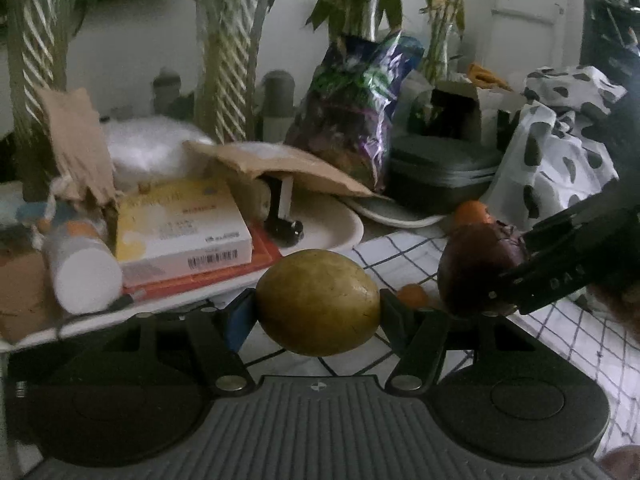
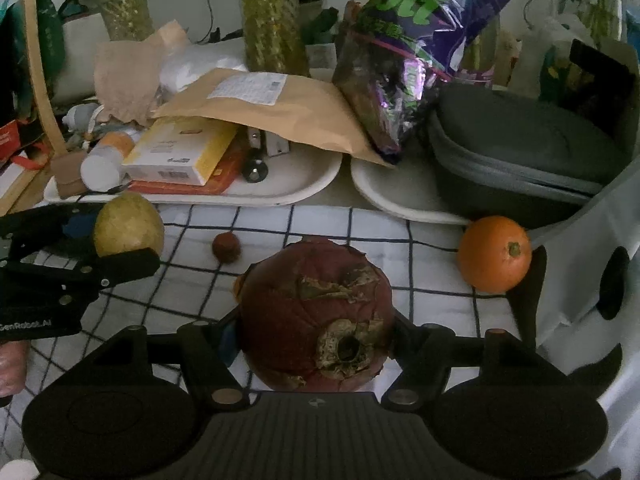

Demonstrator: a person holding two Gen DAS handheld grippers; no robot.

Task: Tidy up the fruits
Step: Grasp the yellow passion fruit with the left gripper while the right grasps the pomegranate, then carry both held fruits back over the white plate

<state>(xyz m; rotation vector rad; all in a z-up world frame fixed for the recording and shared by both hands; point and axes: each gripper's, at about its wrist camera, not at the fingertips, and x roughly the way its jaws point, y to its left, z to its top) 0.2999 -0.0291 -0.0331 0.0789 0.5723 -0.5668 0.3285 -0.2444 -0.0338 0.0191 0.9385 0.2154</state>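
Note:
A yellow-green oval fruit point(image 1: 318, 302) sits between the fingers of my left gripper point(image 1: 318, 310), which is shut on its two sides. From the right wrist view the same fruit point(image 2: 128, 224) and left gripper point(image 2: 120, 240) show at the left. My right gripper point(image 2: 316, 332) is shut on a dark red, wrinkled round fruit point(image 2: 316, 308) with a dried crown facing the camera. From the left wrist view that red fruit point(image 1: 478, 268) is at the right. An orange point(image 2: 494, 254) and a small reddish fruit point(image 2: 226, 246) lie on the checked cloth point(image 2: 360, 232).
Behind the cloth stand two white trays point(image 2: 304, 192): the left holds boxes, a white bottle point(image 2: 104, 164) and a brown envelope point(image 2: 280, 116). The right tray holds a grey case point(image 2: 520, 152). A purple foil bag point(image 2: 408, 52), plant stems and spotted fabric point(image 1: 560, 152) crowd the back and right.

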